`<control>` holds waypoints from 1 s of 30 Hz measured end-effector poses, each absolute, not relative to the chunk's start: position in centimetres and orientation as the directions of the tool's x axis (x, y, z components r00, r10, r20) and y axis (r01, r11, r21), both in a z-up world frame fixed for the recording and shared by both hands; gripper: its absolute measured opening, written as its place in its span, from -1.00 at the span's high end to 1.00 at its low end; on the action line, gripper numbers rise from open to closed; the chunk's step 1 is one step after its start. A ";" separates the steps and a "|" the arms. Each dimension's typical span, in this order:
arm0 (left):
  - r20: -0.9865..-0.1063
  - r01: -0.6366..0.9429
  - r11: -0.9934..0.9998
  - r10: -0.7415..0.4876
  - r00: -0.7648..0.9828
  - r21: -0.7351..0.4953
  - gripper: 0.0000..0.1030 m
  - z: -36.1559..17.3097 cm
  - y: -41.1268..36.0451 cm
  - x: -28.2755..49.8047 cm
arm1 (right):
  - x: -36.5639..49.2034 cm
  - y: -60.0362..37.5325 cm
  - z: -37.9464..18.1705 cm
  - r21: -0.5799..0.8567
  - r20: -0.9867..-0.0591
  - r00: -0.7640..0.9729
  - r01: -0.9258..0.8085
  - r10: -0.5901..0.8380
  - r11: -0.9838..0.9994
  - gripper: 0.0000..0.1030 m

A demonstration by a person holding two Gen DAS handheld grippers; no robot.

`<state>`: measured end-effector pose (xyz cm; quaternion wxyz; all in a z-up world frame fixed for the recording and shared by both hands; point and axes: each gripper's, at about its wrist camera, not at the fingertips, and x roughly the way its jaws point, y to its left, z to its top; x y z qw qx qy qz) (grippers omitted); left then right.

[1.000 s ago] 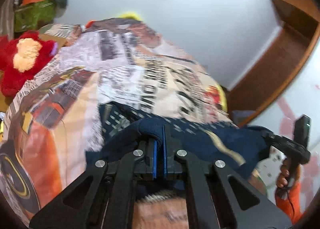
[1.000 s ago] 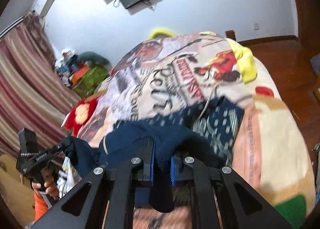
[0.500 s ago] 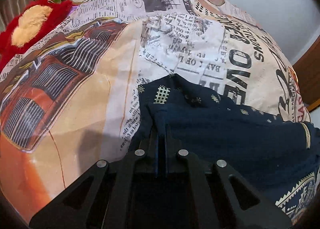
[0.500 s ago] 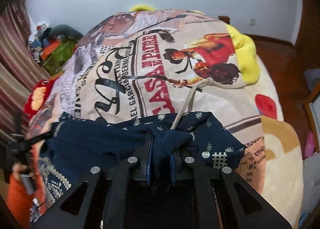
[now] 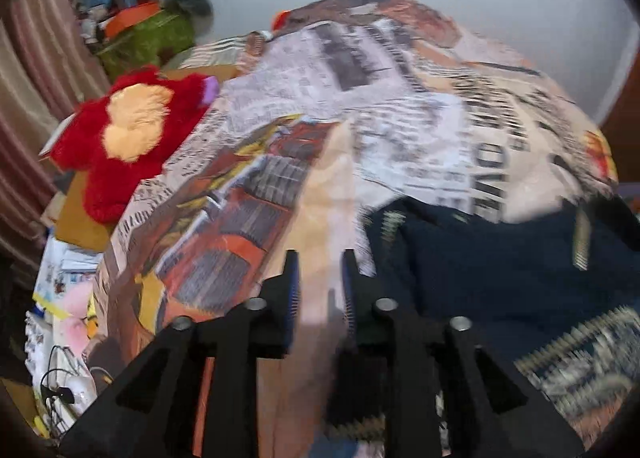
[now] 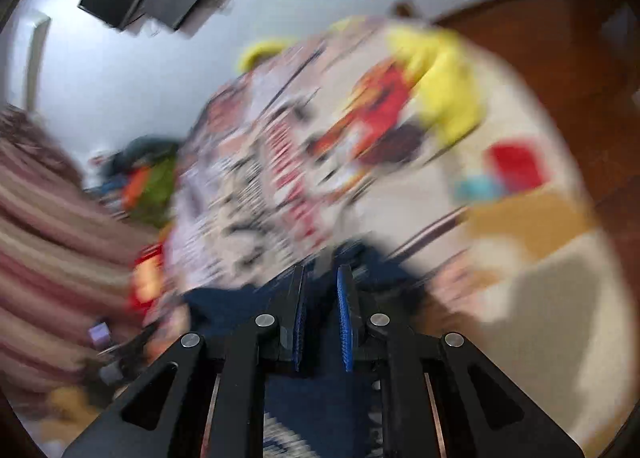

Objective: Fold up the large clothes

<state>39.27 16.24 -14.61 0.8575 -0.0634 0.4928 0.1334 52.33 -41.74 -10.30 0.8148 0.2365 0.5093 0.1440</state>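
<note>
A dark navy patterned garment (image 5: 500, 270) lies on the bed, to the right of my left gripper (image 5: 318, 258). The left gripper is open and empty, its blue-padded fingers apart over the printed bedspread (image 5: 360, 130). In the right wrist view, which is badly blurred, the same navy garment (image 6: 320, 398) lies under and just ahead of my right gripper (image 6: 320, 274), which is open with nothing between its pads.
A red and yellow plush toy (image 5: 132, 134) lies at the bed's left side. A pile of bags and clothes (image 5: 148, 18) sits in the far corner. Striped curtains (image 6: 48, 238) hang on the left. A yellow pillow (image 6: 444, 78) lies at the far end. Wooden floor (image 6: 560, 58) is on the right.
Both grippers have opened and let go of the navy garment, which now lies on the bed. Both have pulled back and tilted up; the views are motion-blurred.
</note>
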 end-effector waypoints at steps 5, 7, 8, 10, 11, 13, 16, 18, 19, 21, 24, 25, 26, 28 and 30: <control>-0.861 -0.104 0.993 0.001 0.508 -0.061 -0.19 -14.1 10.9 37.5 | 50.1 -42.7 -6.7 0.474 -0.750 0.517 -0.013 0.412 0.880 0.80; -0.880 -0.052 0.995 -0.054 0.472 -0.090 -0.22 -15.0 8.8 37.8 | 49.3 -41.3 -6.2 0.414 -0.773 0.500 -0.069 0.391 0.908 0.80; -0.892 -0.033 0.994 -0.080 0.446 -0.106 -0.23 -15.7 7.7 38.1 | 48.7 -40.4 -6.1 0.385 -0.786 0.484 -0.105 0.386 0.917 0.80; -0.906 -0.013 0.992 -0.110 0.408 -0.126 -0.23 -16.9 5.9 38.9 | 47.7 -38.1 -6.6 0.342 -0.811 0.437 -0.187 0.390 0.921 0.80; -0.914 -0.006 0.991 -0.120 0.386 -0.133 -0.23 -17.7 5.0 39.5 | 47.3 -37.0 -7.0 0.332 -0.820 0.413 -0.218 0.395 0.918 0.80; -0.927 -0.002 0.992 -0.118 0.357 -0.127 -0.23 -19.0 3.7 40.8 | 46.5 -34.9 -8.3 0.329 -0.838 0.350 -0.286 0.418 0.900 0.80; -0.925 -0.030 0.994 -0.090 0.368 -0.109 -0.23 -19.4 3.2 42.7 | 46.0 -30.8 -10.9 0.309 -0.872 0.245 -0.395 0.423 0.865 0.80; -0.917 -0.048 0.993 -0.077 0.392 -0.104 -0.23 -19.1 3.9 44.2 | 46.3 -28.8 -12.2 0.261 -0.889 0.238 -0.437 0.391 0.861 0.80; -0.911 -0.058 0.994 -0.056 0.408 -0.087 -0.23 -18.9 4.6 45.1 | 46.6 -27.7 -12.8 0.226 -0.897 0.247 -0.455 0.366 0.861 0.80; -0.904 -0.096 0.995 0.024 0.427 -0.019 -0.23 -18.7 6.2 46.6 | 48.0 -26.1 -13.5 0.191 -0.903 0.259 -0.473 0.342 0.860 0.80; -0.890 -0.179 0.982 0.134 0.436 0.060 -0.23 -18.2 9.2 48.5 | 50.7 -25.6 -13.5 0.170 -0.897 0.292 -0.466 0.332 0.869 0.80; -0.887 -0.217 0.973 0.162 0.432 0.072 -0.23 -18.0 10.3 49.1 | 51.8 -25.9 -13.3 0.180 -0.888 0.310 -0.443 0.339 0.878 0.80; -0.882 -0.248 0.965 0.193 0.431 0.091 -0.23 -17.8 11.0 49.3 | 52.6 -26.0 -13.3 0.182 -0.885 0.323 -0.424 0.336 0.887 0.80; -0.865 -0.286 0.953 0.222 0.450 0.096 -0.23 -17.0 12.0 49.1 | 54.5 -26.6 -13.2 0.141 -0.885 0.377 -0.341 0.273 0.929 0.80; -0.864 -0.294 0.954 0.194 0.465 0.057 -0.23 -16.5 12.6 48.3 | 55.6 -27.4 -13.0 0.084 -0.889 0.415 -0.267 0.193 0.960 0.80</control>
